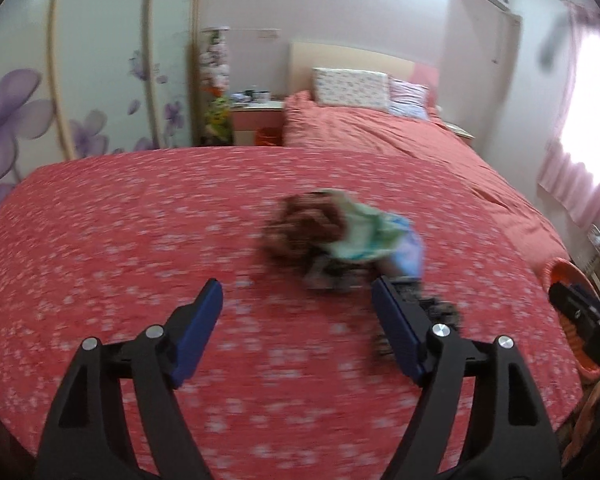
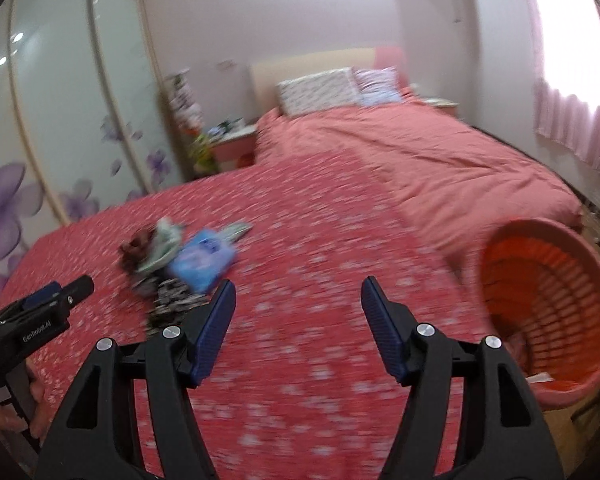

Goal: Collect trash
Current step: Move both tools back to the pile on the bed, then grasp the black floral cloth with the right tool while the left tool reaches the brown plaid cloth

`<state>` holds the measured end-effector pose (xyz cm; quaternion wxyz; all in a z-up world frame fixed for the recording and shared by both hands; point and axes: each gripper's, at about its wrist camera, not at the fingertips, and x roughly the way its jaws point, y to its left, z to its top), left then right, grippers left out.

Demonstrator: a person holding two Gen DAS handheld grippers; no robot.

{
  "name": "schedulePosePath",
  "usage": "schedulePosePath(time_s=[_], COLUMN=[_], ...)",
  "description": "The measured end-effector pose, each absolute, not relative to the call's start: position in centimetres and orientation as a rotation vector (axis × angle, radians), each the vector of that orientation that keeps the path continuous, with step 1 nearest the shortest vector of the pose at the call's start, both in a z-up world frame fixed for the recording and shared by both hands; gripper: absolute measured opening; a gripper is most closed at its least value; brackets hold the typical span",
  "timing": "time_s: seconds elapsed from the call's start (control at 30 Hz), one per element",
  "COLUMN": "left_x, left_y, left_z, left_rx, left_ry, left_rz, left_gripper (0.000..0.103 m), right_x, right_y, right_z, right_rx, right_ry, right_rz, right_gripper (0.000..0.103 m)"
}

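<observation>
The fingers of the left gripper [image 1: 296, 300] are spread wide, and nothing is held between the blue pads [image 1: 198, 332]. The right gripper [image 2: 298, 300] is likewise spread and empty.

In the left wrist view, a heap of trash [image 1: 340, 240] lies on the red flowered bedspread [image 1: 120, 240] at centre frame, just ahead of the right-hand finger and slightly right of the gap. The heap appears to comprise a brown crumpled item, a pale green wrapper, a blue packet [image 2: 202, 260] and dark patterned scraps [image 2: 172, 300]; motion blur prevents closer identification. In the right wrist view, the heap is seen at left of centre.

An orange slatted basket [image 2: 580, 264] is seen at the right edge of the right wrist view, beside the bed. Something pale lies at its bottom.

The step in hand is judged to be the approach to the heap; no item is yet gripped. For the next move, the left gripper is to be shifted rightward and forward until one item lies between the pads, then closed. Loose, light wrappers may slip, so a central pinch is advised.
</observation>
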<state>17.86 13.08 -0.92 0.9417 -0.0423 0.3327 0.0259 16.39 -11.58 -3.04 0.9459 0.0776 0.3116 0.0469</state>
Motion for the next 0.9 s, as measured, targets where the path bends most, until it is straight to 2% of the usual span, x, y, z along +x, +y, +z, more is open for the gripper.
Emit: schedulePosePath(time_s=[0.27,0.53,0.57,0.63,0.67,0.73,0.8,0.9], left_x=[16.7,16.6,16.7,16.8,16.8,17.0,17.2,17.6], left_y=[18.8,21.0,21.1,21.0,21.0,20.6,20.2,19.5], left_z=[-1.9,-2.9,-3.0,-3.1,-3.2,-3.3,-3.3,-3.3], left_rx=[-0.153,-0.184,-0.187,-0.190,-0.190,-0.186,-0.182,-0.183], left_ry=[0.691,0.700,0.703,0.706,0.708,0.712,0.715,0.721], left_rz=[0.110,0.125,0.125,0.120,0.118,0.111,0.101,0.081], left_gripper=[0.077,0.077,0.077,0.077,0.077,0.077,0.077,0.077], right_x=[19.4,21.4,21.5,21.4,21.4,21.2,21.0,20.3], right_y=[-4.1,-2.4,-2.4,-2.2,-2.3,-2.1,-2.1,-2.6], right_z=[-5.1,-7.5,-7.8,-8.2,-8.3,-8.4,-8.3,-7.8], right_rx=[0.062,0.068,0.072,0.074,0.073,0.070,0.070,0.070], right_ry=[0.712,0.820,0.833,0.850,0.852,0.852,0.848,0.828], right_rz=[0.169,0.180,0.186,0.198,0.204,0.215,0.225,0.232], right_gripper=[0.065,0.064,0.062,0.051,0.048,0.034,0.027,0.021])
